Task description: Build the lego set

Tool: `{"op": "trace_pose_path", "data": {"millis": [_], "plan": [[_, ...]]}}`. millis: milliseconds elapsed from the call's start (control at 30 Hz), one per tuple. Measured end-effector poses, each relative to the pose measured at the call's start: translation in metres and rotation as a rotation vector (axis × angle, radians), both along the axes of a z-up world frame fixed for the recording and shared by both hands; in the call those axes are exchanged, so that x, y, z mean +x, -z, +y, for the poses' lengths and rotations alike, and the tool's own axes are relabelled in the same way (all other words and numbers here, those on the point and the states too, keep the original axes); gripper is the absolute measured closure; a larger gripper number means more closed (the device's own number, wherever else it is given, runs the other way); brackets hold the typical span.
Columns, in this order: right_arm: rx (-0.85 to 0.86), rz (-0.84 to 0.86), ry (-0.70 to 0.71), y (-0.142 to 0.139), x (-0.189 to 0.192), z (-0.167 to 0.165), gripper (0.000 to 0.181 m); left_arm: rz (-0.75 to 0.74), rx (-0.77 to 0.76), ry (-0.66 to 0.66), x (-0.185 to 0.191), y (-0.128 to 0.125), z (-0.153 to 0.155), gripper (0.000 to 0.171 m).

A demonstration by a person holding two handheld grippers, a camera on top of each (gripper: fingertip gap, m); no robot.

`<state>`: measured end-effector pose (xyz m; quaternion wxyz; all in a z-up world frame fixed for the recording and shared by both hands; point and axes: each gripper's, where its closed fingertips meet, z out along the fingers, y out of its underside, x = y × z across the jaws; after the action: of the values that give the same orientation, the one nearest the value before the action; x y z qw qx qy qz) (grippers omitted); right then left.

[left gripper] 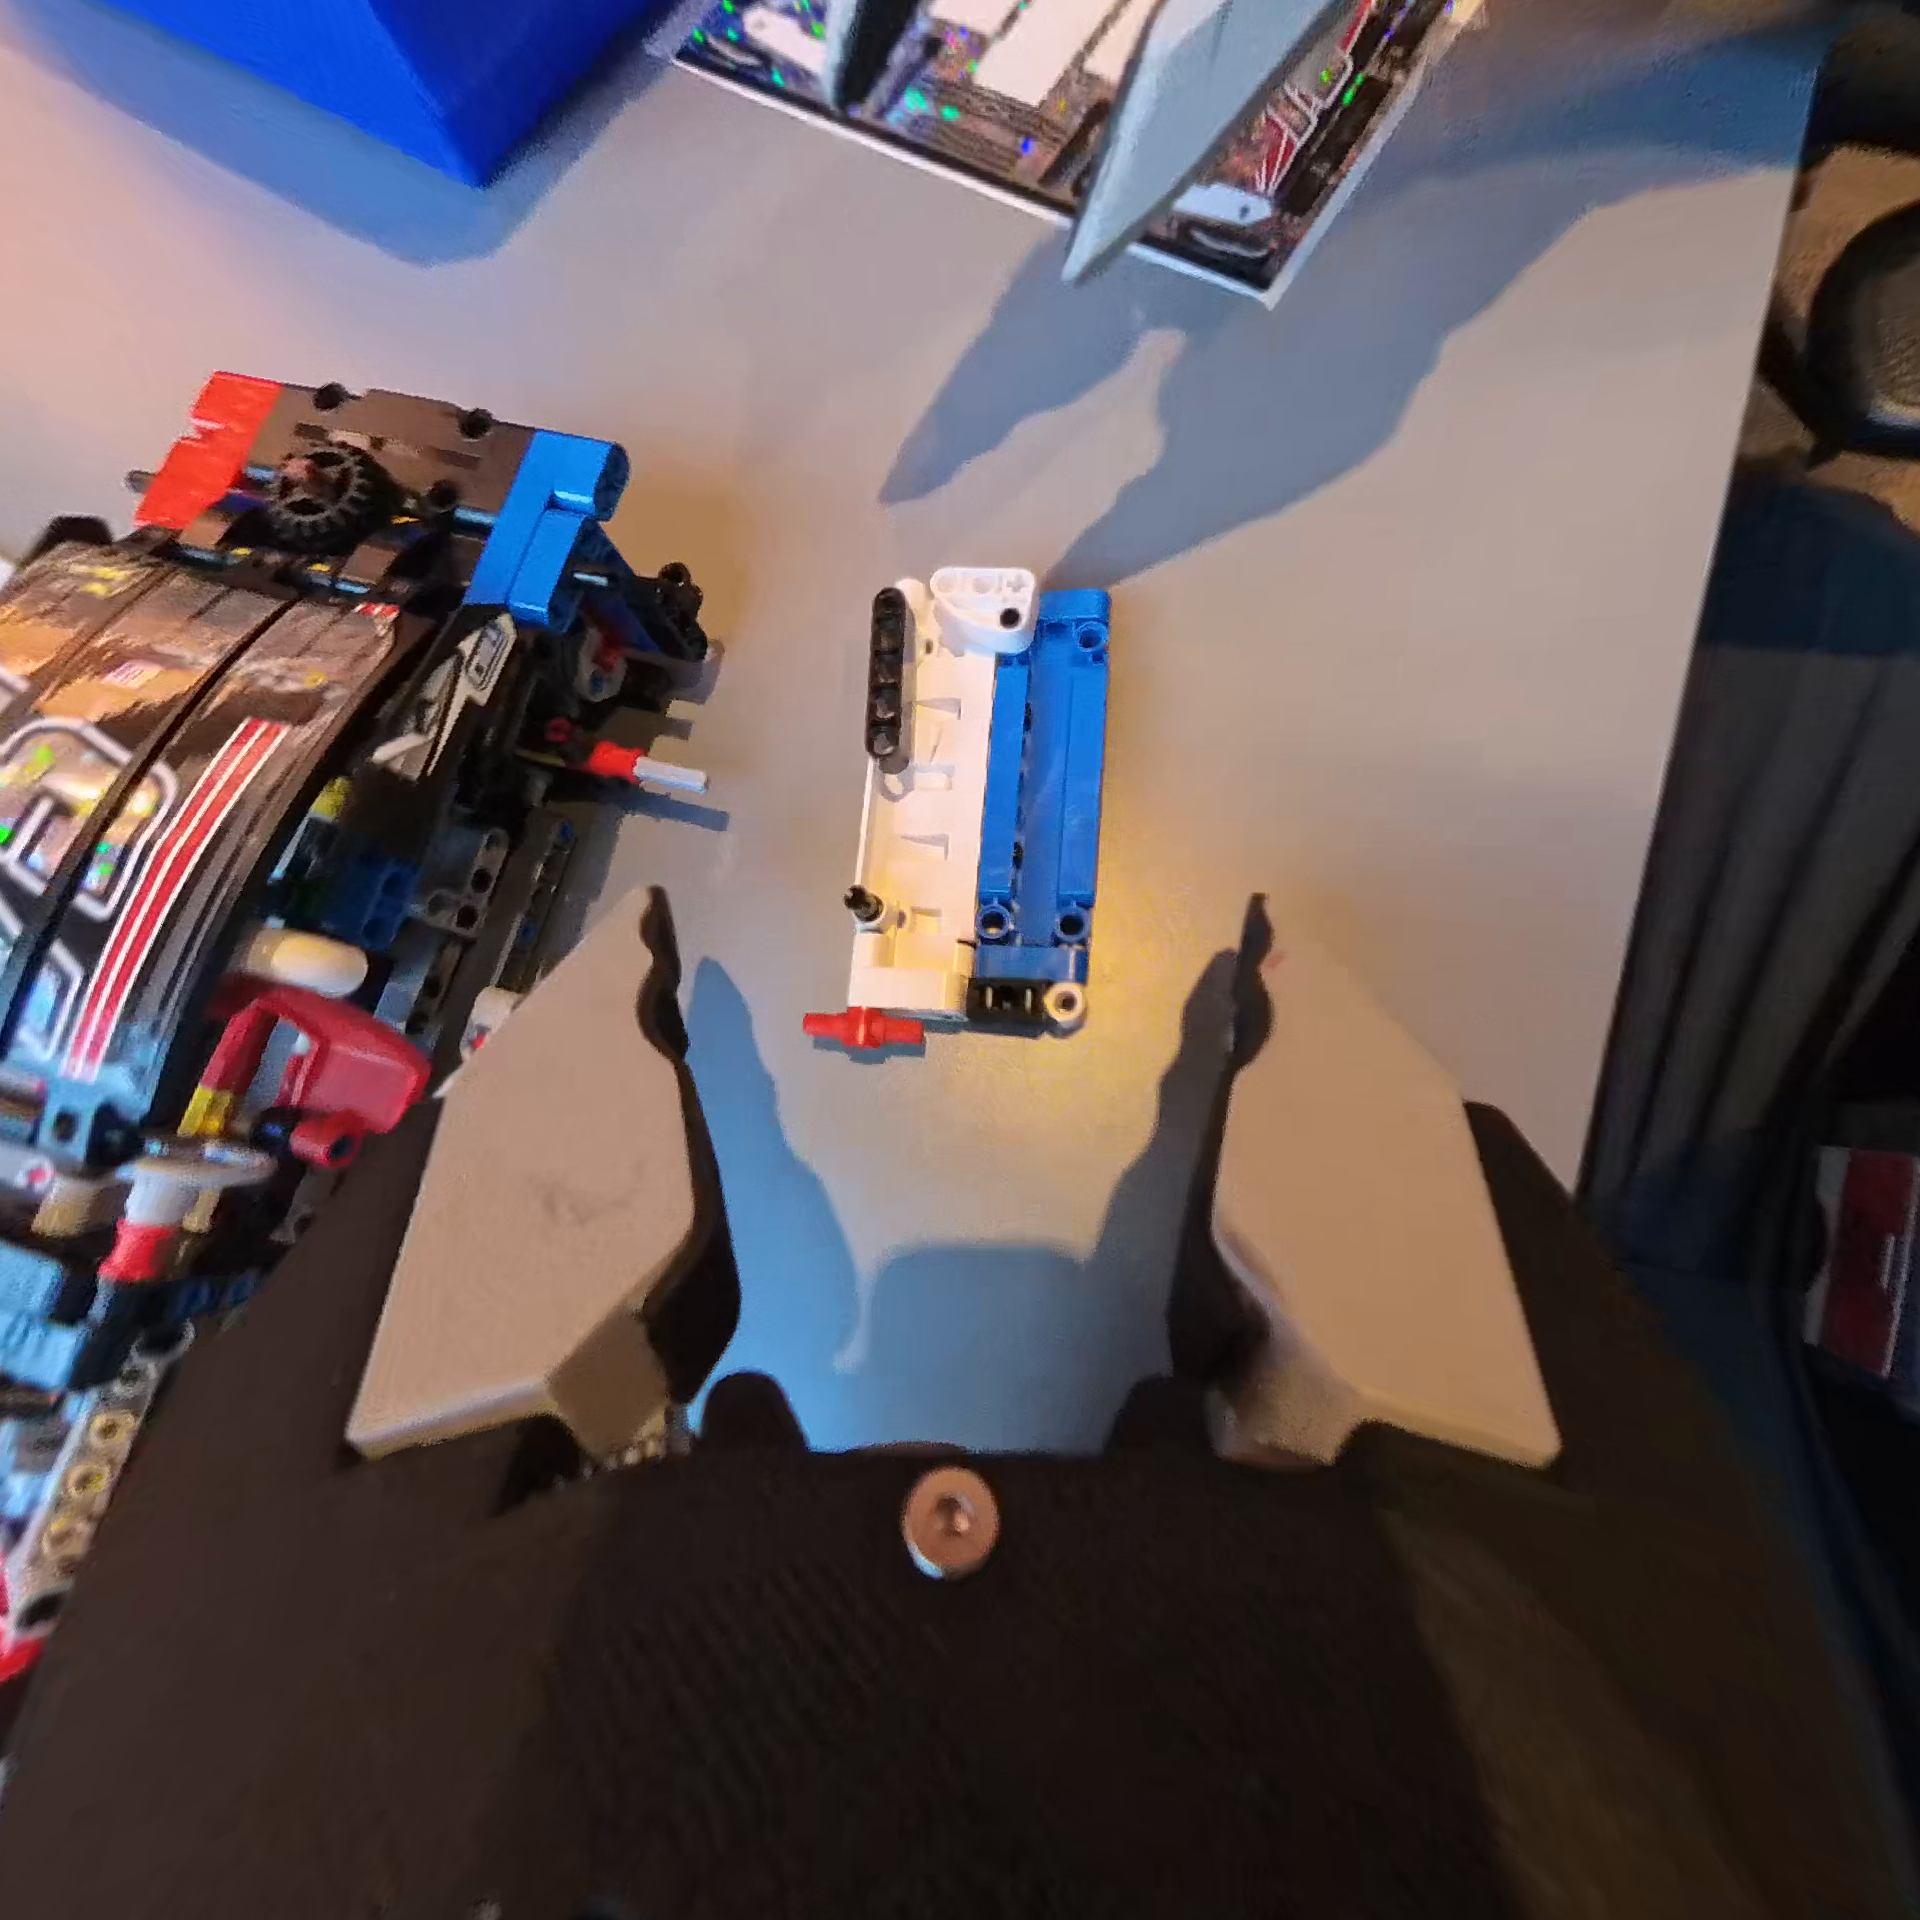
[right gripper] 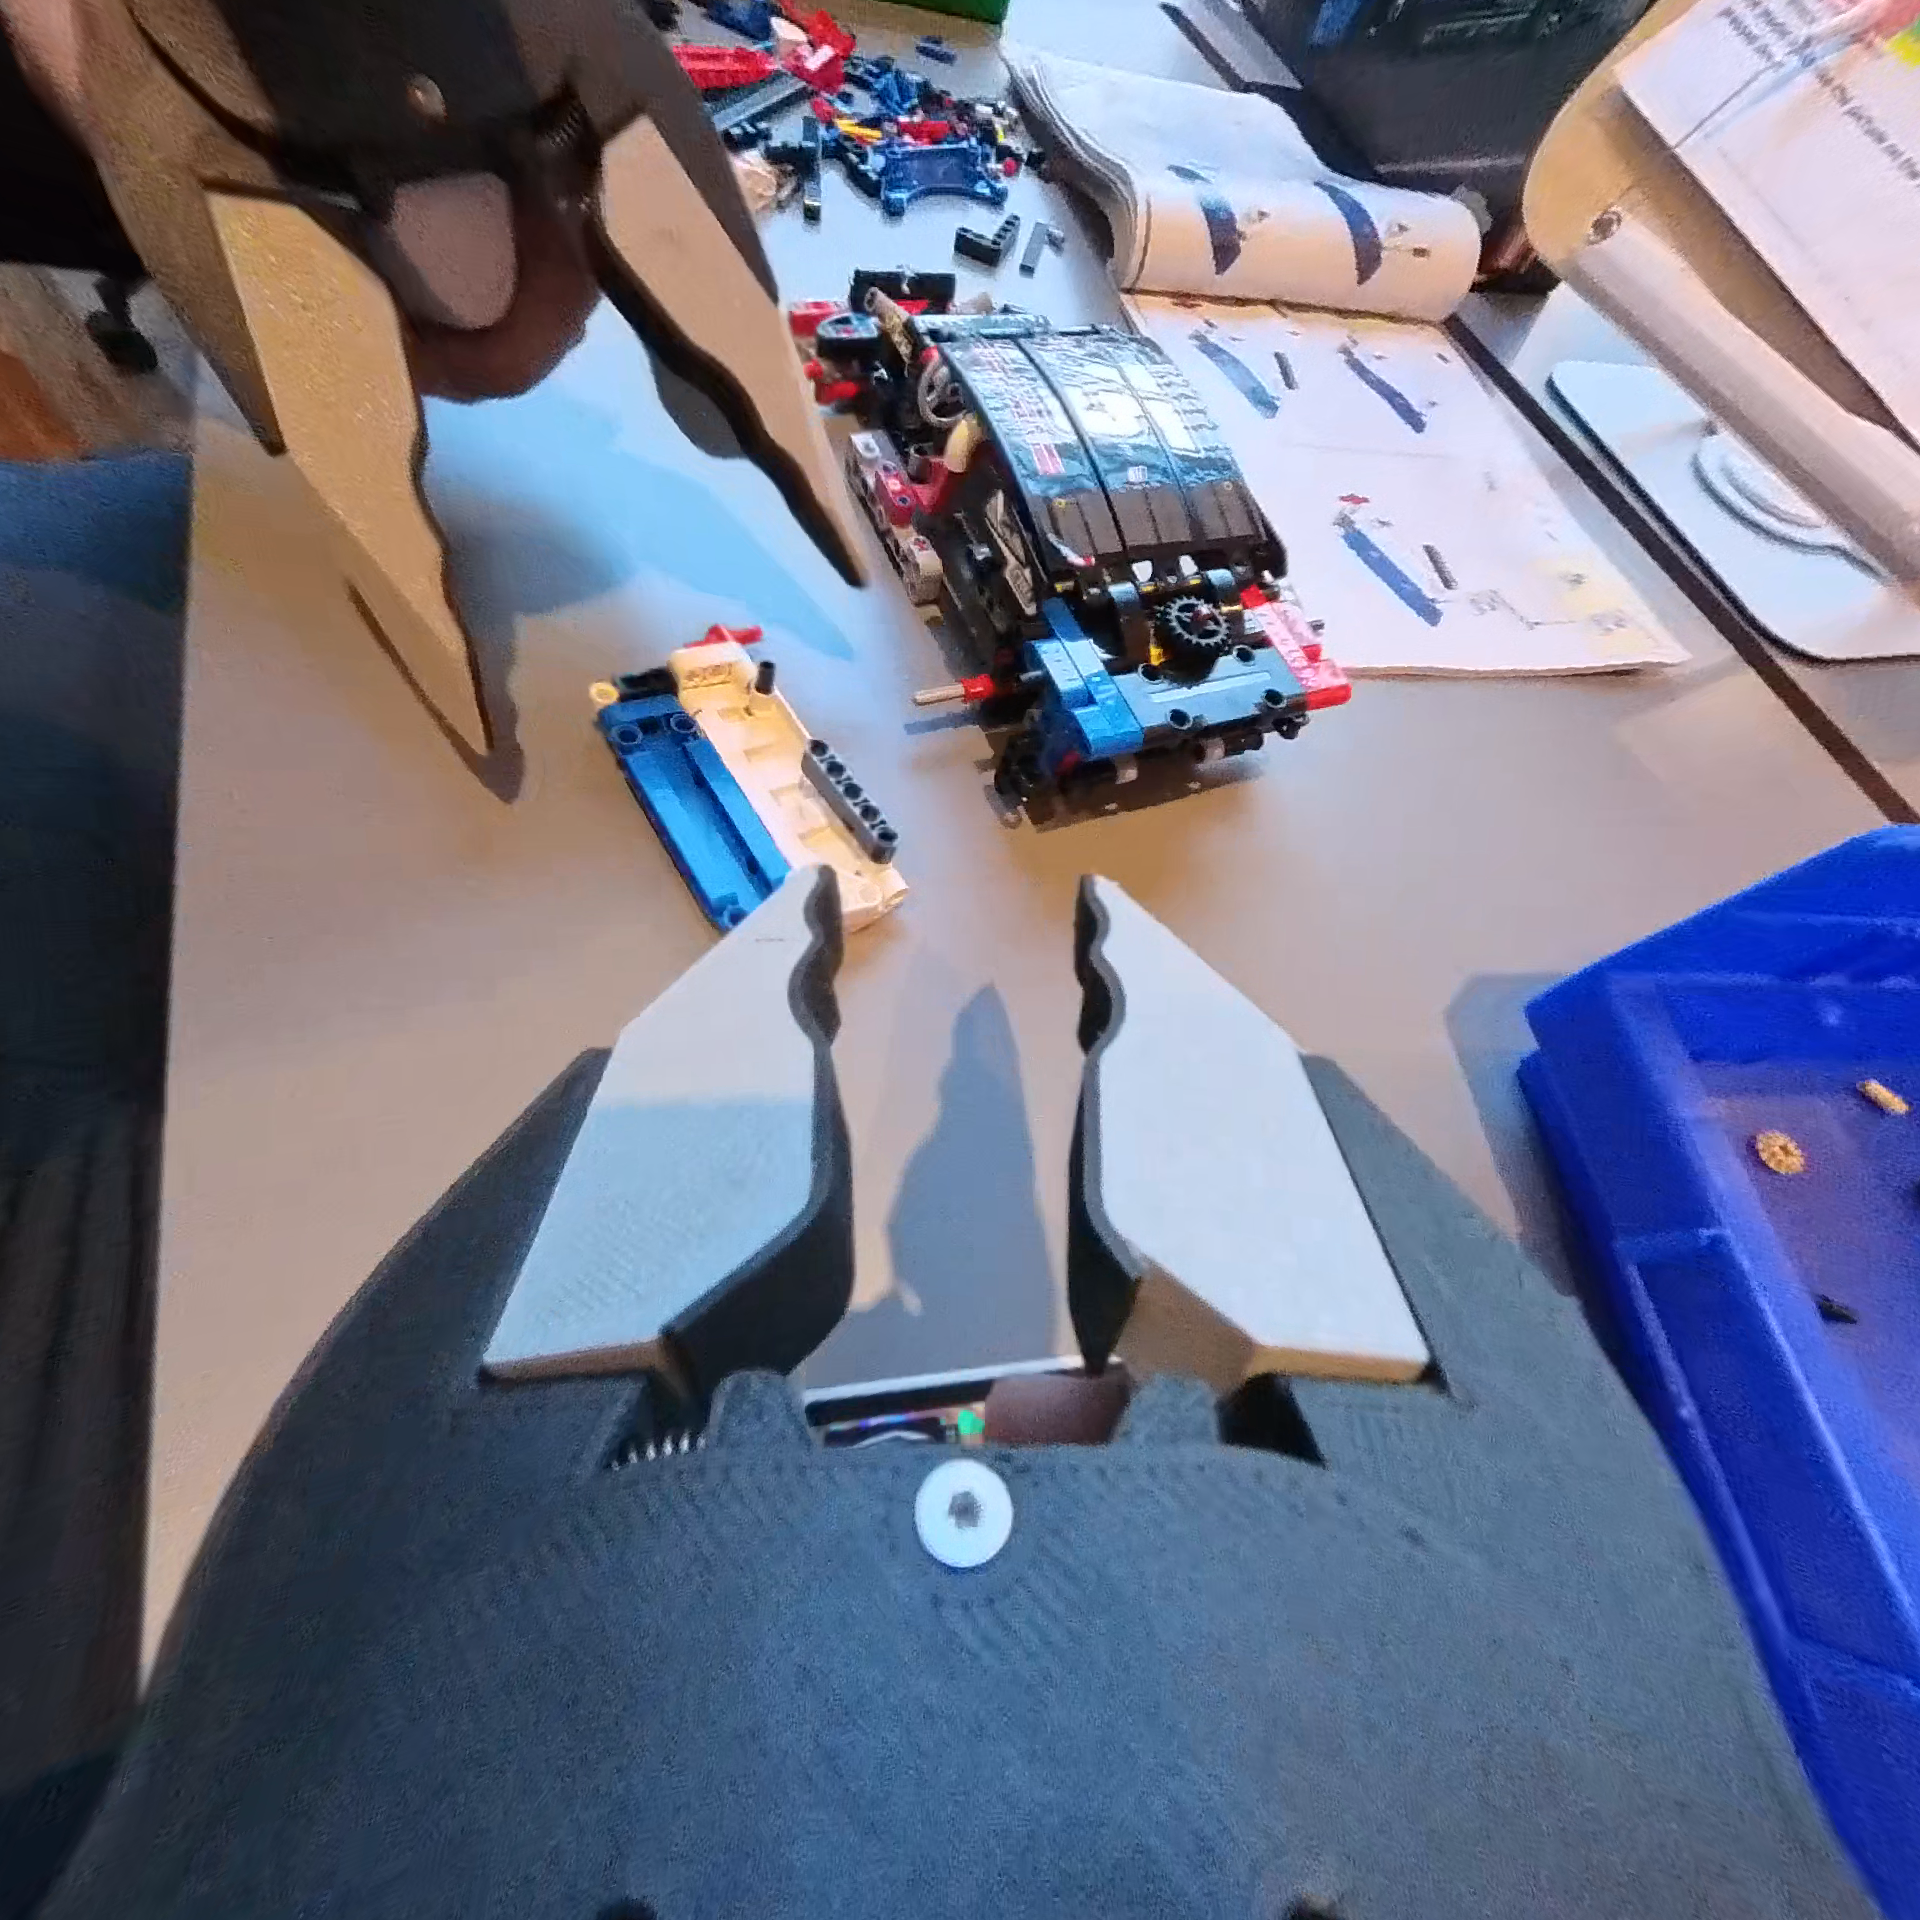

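Note:
A flat blue and white lego panel assembly lies on the table, with a black beam on its left side and a red pin at its near end. My left gripper is open and empty, hovering just short of it. The partly built car, black with blue and red parts, sits at the left. In the right wrist view the panel lies left of centre and the car beyond it. My right gripper is open and empty, its left fingertip at the panel's near end. The left gripper hangs above the panel.
A blue bin with small gold parts stands at the right; it also shows in the left wrist view. The open instruction booklet lies behind the car. Loose lego pieces are scattered at the far side. The table edge runs along the right. One gripper's finger ends stand about 11 centimetres off the other's.

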<state>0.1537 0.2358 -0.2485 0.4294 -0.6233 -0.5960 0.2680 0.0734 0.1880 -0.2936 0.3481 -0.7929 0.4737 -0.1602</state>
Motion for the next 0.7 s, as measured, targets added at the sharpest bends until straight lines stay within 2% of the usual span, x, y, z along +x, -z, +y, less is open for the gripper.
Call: {"op": "trace_pose_path", "data": {"millis": [67,233,400,500,567,633,700], "plan": [[-0.036,-0.004,0.018,0.002,0.0,-0.004,0.126,-0.021,0.005,-0.034,-0.005,-0.006,-0.006,0.066],[-0.026,0.033,0.085,0.001,-0.004,-0.007,0.139,-0.115,0.041,-0.115,-0.02,-0.024,-0.041,0.067],[0.024,0.098,0.156,0.002,-0.009,-0.001,0.137,-0.085,0.038,-0.237,-0.056,-0.016,-0.092,0.071],[0.03,0.116,0.146,0.007,-0.016,-0.003,0.132,-0.118,0.045,-0.303,-0.073,-0.013,-0.116,0.078],[-0.004,0.103,0.149,0.013,-0.019,-0.005,0.133,-0.148,0.047,-0.347,-0.081,-0.011,-0.121,0.084],[-0.004,0.128,0.121,0.01,-0.023,-0.009,0.149,-0.18,0.047,-0.389,-0.086,-0.01,-0.119,0.092],[0.006,0.14,0.124,0.009,-0.024,-0.008,0.15,-0.214,0.056,-0.396,-0.087,-0.011,-0.114,0.099]]}}
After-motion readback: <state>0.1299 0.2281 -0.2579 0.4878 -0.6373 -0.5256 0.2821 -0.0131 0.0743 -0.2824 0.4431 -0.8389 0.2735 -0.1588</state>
